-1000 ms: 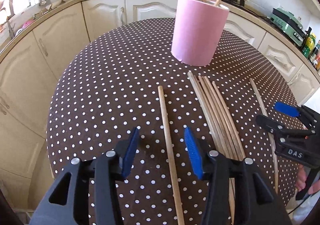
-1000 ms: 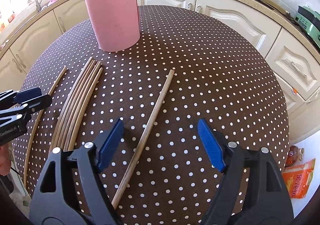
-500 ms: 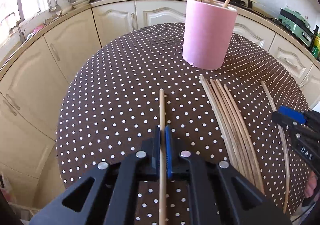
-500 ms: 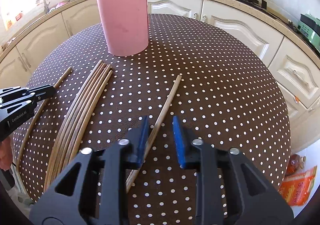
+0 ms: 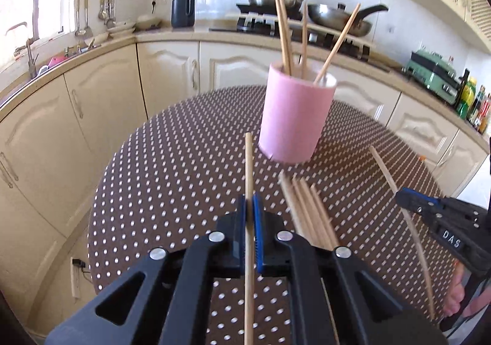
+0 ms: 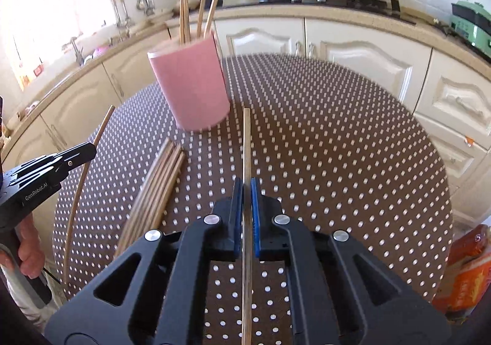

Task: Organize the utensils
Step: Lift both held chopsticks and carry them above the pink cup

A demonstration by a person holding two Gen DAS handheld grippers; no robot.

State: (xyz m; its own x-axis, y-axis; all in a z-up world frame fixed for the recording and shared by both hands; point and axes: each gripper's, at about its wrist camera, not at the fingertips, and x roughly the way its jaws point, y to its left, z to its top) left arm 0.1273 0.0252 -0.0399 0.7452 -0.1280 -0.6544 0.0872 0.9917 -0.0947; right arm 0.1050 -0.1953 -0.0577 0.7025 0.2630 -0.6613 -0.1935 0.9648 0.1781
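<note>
Two pairs of tongs are each clenching a single wooden chopstick, and we are holding both sticks clear of the dotted surface [image 5: 172,167]. Our left tongs [image 5: 249,216] are pinching their chopstick [image 5: 249,161] partway along its length, so the far end is pointing ahead toward the pink holder [image 5: 294,118]. Our right tongs [image 6: 244,207] are gripping the other chopstick [image 6: 245,142] the same way; their jaws have just been closing, and the stick is sitting between the blue pads. Gripping away from the tip is likely leaving a free end to slide into the cup.

The pink holder is standing ahead of both tongs, already keeping a few chopsticks upright inside it [image 5: 285,38]. Between the two tongs, a bundle of loose chopsticks [image 5: 307,213] is lying flat on the surface, just short of the holder. We judge those are waiting their turn.

From the left wrist view, the right tongs are appearing off to the right, carrying their stick tilted upward.
</note>
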